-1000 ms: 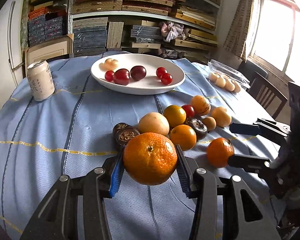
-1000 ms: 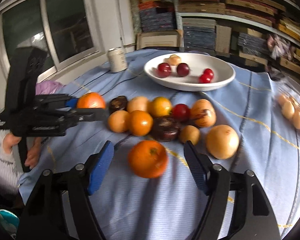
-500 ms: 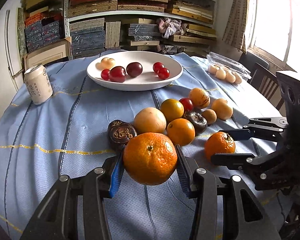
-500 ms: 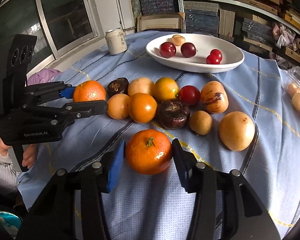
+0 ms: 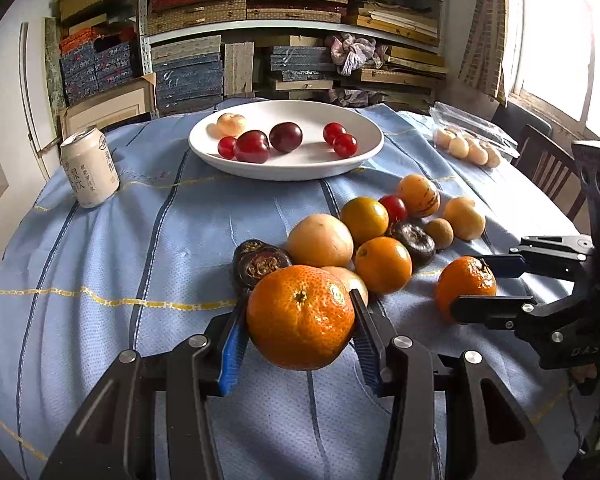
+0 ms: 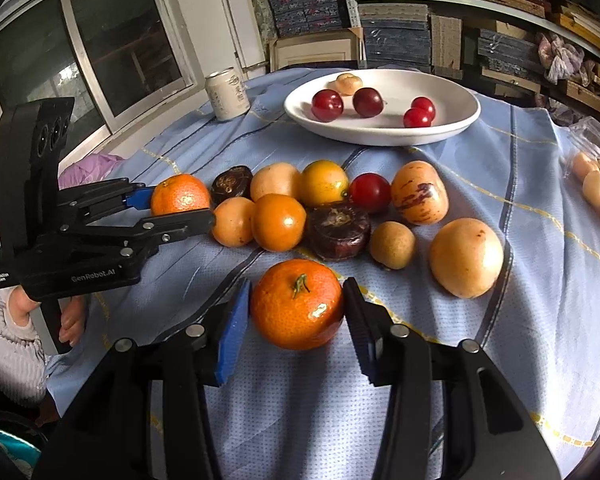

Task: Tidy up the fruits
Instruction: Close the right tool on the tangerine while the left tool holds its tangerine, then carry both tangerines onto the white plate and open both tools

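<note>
Right wrist, tangerine (image 6: 298,304) between claw (image 6: 296,322) pads

Shelves (image 5: 300,28) packed with stacked boards and boxes fill the wall behind the table (image 5: 100,248), blue striped cloth on it. Bright window (image 5: 556,36) with curtain (image 5: 484,28) right of shelves; dark chair (image 5: 548,168) below it.

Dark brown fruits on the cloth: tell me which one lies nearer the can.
The dark brown fruit beside the left tool's tangerine; the other dark brown fruit sits mid-cluster, farther from the can.
</note>
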`<act>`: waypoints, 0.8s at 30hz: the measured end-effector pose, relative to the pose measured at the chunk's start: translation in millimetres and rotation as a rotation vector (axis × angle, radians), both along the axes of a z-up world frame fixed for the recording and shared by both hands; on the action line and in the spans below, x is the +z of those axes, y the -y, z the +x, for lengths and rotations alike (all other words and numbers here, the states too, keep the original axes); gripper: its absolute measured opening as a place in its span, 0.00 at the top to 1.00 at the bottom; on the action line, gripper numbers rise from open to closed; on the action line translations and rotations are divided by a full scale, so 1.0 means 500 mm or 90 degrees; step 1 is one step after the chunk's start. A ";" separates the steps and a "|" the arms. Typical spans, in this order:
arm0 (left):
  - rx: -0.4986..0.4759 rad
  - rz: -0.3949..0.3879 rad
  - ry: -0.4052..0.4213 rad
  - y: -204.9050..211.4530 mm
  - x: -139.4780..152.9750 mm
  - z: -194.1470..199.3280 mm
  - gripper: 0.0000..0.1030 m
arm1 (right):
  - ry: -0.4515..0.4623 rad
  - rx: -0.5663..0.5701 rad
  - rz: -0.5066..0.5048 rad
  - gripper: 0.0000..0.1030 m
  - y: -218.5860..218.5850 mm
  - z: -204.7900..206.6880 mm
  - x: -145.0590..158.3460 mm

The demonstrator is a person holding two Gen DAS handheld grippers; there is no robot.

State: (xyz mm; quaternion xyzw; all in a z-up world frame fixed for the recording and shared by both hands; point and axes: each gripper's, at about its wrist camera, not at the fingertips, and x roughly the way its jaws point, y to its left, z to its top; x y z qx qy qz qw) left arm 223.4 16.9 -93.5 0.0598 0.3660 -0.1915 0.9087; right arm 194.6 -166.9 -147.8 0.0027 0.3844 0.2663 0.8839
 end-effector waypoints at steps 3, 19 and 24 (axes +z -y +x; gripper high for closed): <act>0.002 0.005 0.004 -0.005 0.024 0.019 0.54 | -0.006 -0.014 0.023 0.56 0.020 0.010 0.027; 0.067 0.004 0.054 0.040 0.190 0.318 0.53 | 0.133 -0.100 0.110 0.56 0.082 0.231 0.281; 0.081 0.005 0.023 0.047 0.141 0.393 0.53 | 0.056 -0.077 0.074 0.56 0.040 0.340 0.195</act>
